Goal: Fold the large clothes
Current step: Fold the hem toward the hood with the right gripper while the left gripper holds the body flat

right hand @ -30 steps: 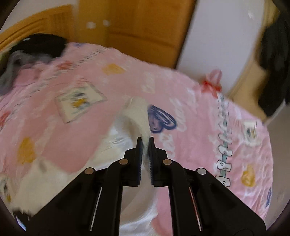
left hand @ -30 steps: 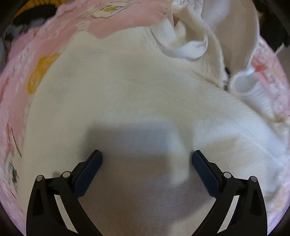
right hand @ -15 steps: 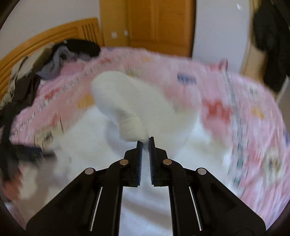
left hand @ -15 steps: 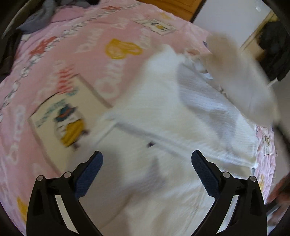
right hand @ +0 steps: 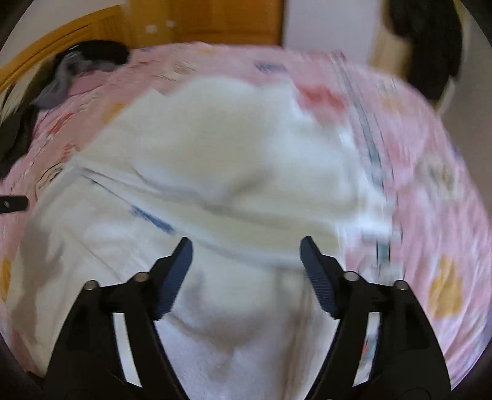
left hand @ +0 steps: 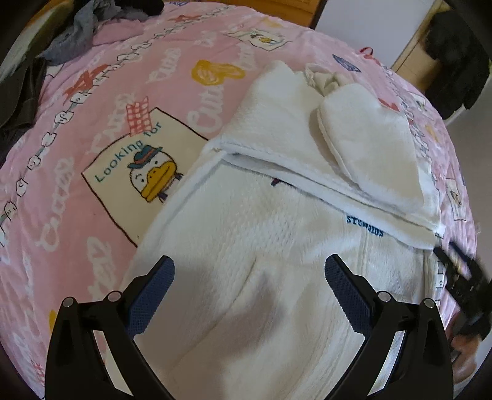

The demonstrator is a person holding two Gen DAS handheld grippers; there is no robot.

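A white fleece jacket (left hand: 252, 234) lies spread on the pink bed cover (left hand: 92, 107), its upper part folded down over the body. A white sleeve (left hand: 369, 147) rests across that fold. My left gripper (left hand: 249, 270) hovers open above the jacket's lower body with nothing between its fingers. At the right edge of the left wrist view, my right gripper (left hand: 461, 277) shows as a dark blur. In the blurred right wrist view, my right gripper (right hand: 246, 246) is over the jacket (right hand: 215, 307), just below the sleeve (right hand: 230, 147). Its jaws are opening and no cloth is between them.
A heap of dark and grey clothes (left hand: 86, 24) lies at the far left of the bed, by the wooden headboard (right hand: 61, 40). A wooden door (right hand: 203, 18) stands behind. Dark garments (left hand: 455, 61) hang at the right. Bare pink cover lies left of the jacket.
My right gripper carried the white sleeve across the jacket, then went from shut to open and let it drop there. My left gripper drew back from the cloth and stayed open.
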